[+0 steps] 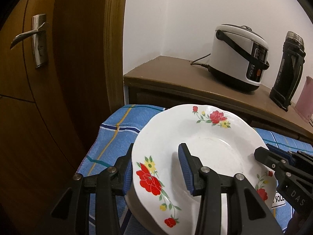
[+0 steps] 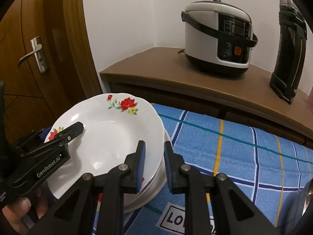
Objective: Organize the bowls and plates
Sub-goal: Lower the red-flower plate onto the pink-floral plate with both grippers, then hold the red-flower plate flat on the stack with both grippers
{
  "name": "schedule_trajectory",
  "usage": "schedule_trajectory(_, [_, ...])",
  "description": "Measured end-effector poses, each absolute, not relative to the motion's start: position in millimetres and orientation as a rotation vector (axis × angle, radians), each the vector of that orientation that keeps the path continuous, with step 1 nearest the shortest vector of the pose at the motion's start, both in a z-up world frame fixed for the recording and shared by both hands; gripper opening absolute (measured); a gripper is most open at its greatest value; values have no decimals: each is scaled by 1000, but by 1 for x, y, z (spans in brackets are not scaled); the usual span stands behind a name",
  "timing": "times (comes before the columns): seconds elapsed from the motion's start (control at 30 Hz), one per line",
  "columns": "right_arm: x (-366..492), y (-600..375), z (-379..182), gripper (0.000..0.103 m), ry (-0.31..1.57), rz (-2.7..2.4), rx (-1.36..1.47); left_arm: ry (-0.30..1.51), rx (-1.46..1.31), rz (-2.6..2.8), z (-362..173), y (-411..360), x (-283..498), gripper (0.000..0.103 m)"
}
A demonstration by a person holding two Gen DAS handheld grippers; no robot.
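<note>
A white plate with red flowers [image 1: 195, 148] sits tilted on top of a pale bowl [image 1: 137, 205] on the blue checked cloth [image 1: 113, 137]. My left gripper [image 1: 156, 168] straddles the plate's left rim, jaws wide, one finger inside the plate and one outside. It also shows in the right wrist view [image 2: 64, 131]. My right gripper [image 2: 153, 166] straddles the plate's [image 2: 117, 133] right rim, over the bowl [image 2: 150, 192], with a gap between its pads. It shows in the left wrist view [image 1: 264, 150] at the plate's right edge.
A brown cabinet [image 2: 156, 66] stands behind the table with a white rice cooker [image 2: 217, 35] and a black flask [image 2: 289, 49] on it. A wooden door with a metal handle [image 1: 33, 37] is at the left. A grey metal object [image 2: 301, 205] lies at the right edge.
</note>
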State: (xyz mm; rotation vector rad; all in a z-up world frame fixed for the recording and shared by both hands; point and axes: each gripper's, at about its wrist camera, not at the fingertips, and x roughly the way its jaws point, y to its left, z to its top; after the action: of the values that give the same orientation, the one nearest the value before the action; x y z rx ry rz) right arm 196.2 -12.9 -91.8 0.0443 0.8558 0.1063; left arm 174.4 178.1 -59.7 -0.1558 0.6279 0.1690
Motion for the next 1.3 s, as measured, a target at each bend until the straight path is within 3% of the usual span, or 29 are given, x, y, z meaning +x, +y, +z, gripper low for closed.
schedule_trajectory(1.3, [205,-10,-101,22,892,84,28,670,-163,125,-65,176,178,45])
